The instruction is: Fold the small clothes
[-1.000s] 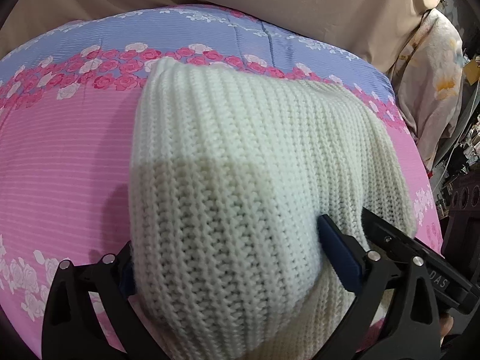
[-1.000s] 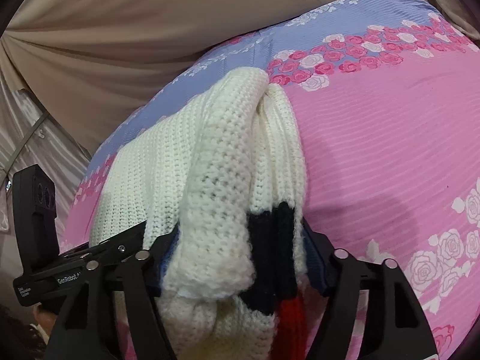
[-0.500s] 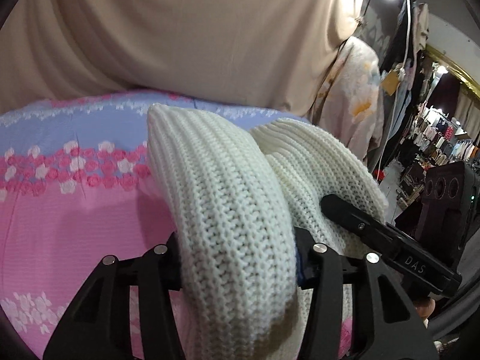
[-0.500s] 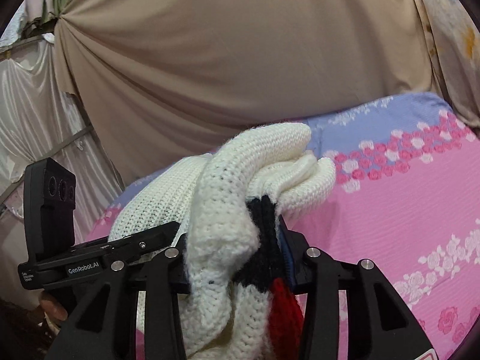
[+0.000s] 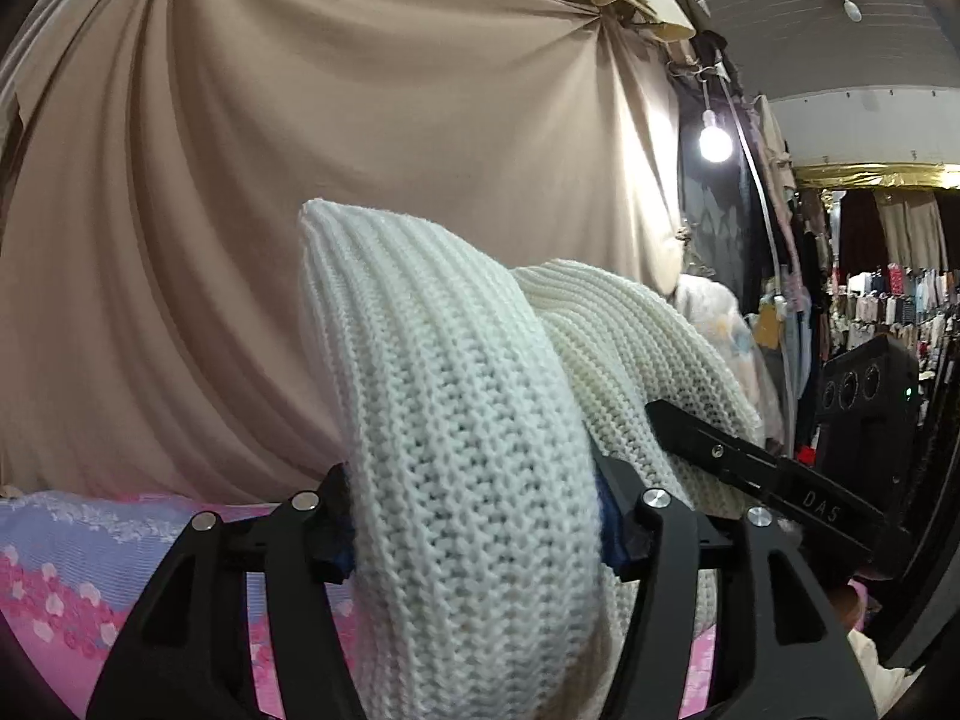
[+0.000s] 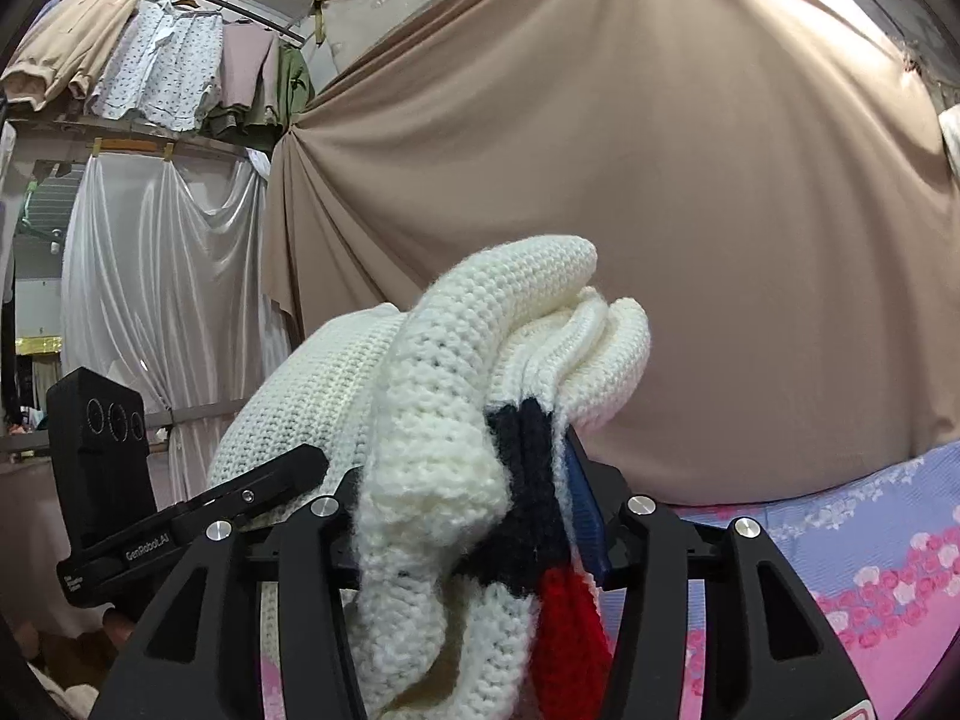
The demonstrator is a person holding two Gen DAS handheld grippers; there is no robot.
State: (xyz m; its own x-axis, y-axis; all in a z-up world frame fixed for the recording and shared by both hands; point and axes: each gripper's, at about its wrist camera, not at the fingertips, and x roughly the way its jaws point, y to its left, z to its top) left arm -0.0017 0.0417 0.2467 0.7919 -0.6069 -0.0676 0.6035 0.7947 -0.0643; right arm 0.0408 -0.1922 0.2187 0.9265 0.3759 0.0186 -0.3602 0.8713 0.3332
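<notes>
Cream knit sweater (image 5: 468,480) pinched by left hand-held gripper (image 5: 474,534) and right hand-held gripper (image 6: 474,534), blocking beige curtain (image 5: 300,180), floral bedsheet (image 6: 870,570) below.

sweater (image 5: 468,480) bulges between left gripper (image 5: 474,531) fingers (image 5: 333,531), hiding inner pads and bed (image 5: 72,546) behind. sweater bottom cut off by lower edge in both views. right gripper (image 6: 474,534) left pad buried under knit. hanging clothes (image 5: 888,300) at far right too small to tell apart.
</notes>
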